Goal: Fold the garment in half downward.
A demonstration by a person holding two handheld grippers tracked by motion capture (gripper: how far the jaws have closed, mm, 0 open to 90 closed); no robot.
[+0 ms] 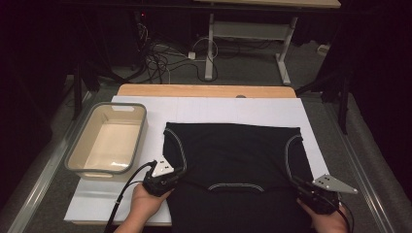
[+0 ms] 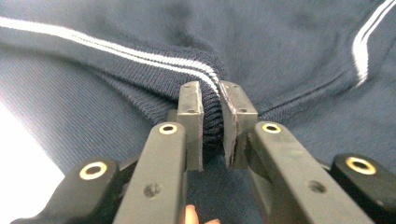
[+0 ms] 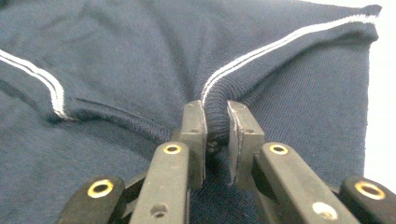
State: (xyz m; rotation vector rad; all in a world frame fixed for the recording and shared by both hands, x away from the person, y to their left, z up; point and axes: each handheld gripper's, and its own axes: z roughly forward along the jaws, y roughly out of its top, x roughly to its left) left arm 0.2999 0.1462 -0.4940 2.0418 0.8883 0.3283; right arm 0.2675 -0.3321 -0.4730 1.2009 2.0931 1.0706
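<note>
High view adds grey bin beside navy shirt, grippers clamp ribbed trim

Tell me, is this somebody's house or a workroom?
Probably a workroom or lab. A dark garment lies on a white board over a work table, a grey bin sits beside it, and cables tangle on the carpet under another desk.
</note>
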